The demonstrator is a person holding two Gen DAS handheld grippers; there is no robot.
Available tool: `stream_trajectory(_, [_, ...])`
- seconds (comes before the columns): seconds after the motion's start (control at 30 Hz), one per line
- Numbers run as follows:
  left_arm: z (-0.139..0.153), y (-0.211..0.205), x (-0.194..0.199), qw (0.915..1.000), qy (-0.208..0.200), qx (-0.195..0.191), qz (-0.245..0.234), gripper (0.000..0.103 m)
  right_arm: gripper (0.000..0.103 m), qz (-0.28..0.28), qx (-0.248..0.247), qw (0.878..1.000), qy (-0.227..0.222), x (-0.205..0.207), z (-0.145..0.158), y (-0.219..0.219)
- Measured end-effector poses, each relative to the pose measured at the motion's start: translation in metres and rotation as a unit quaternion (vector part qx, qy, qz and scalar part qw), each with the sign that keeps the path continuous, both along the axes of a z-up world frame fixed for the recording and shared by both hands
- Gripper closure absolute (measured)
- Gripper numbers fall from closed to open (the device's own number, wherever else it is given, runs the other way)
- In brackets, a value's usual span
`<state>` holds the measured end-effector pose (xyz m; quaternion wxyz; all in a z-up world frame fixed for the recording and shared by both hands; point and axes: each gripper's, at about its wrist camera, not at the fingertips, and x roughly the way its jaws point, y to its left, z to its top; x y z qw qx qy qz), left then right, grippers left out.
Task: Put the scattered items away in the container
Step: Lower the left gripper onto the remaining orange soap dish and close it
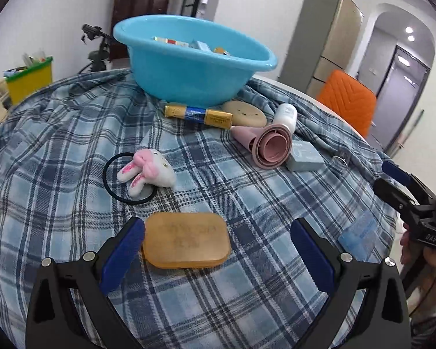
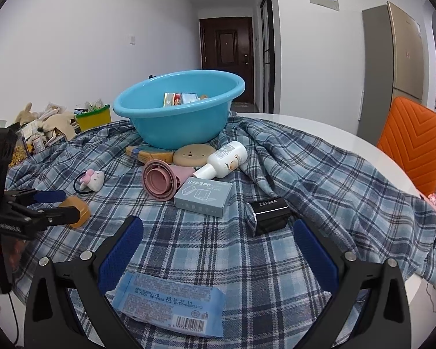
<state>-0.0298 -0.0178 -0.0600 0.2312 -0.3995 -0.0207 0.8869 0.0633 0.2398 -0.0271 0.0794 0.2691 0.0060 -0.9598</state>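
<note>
Soap bar (image 1: 186,240) on plaid cloth (image 1: 72,133), between spread left gripper (image 1: 216,240) fingers, off-centre; may slip. Right gripper (image 2: 218,242) spread over wipes pack (image 2: 171,305). Basin (image 1: 194,67) well apart.

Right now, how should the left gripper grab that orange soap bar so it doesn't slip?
Probably across its short sides. The orange soap bar lies flat on the plaid cloth, long side across the view, already between the open left gripper fingers. Come straight down from above, shift slightly left to centre it, then close on the two rounded ends.
</note>
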Motion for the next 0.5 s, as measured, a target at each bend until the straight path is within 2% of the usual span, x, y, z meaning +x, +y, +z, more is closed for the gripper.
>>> stream_trajectory(0.13, [-0.008,-0.006,-0.009,0.9993,-0.036,0.006,0.006,0.001,0.000,0.003,-0.005,1.000,-0.001,0.000,-0.001,-0.001])
stream_trajectory(0.2, [-0.012,-0.006,-0.008,0.9991,-0.041,0.007,0.005,0.001,0.000,0.004,-0.005,1.000,-0.006,-0.001,-0.002,-0.002])
stream_trajectory(0.37, [-0.014,0.008,-0.004,0.9984,-0.023,-0.049,0.017,0.002,0.000,0.003,-0.005,1.000,-0.012,-0.004,-0.005,-0.001])
stream_trajectory(0.5, [-0.015,0.014,-0.005,0.9963,-0.015,-0.075,0.040,0.024,0.000,0.001,-0.007,1.000,-0.025,-0.003,-0.008,0.001])
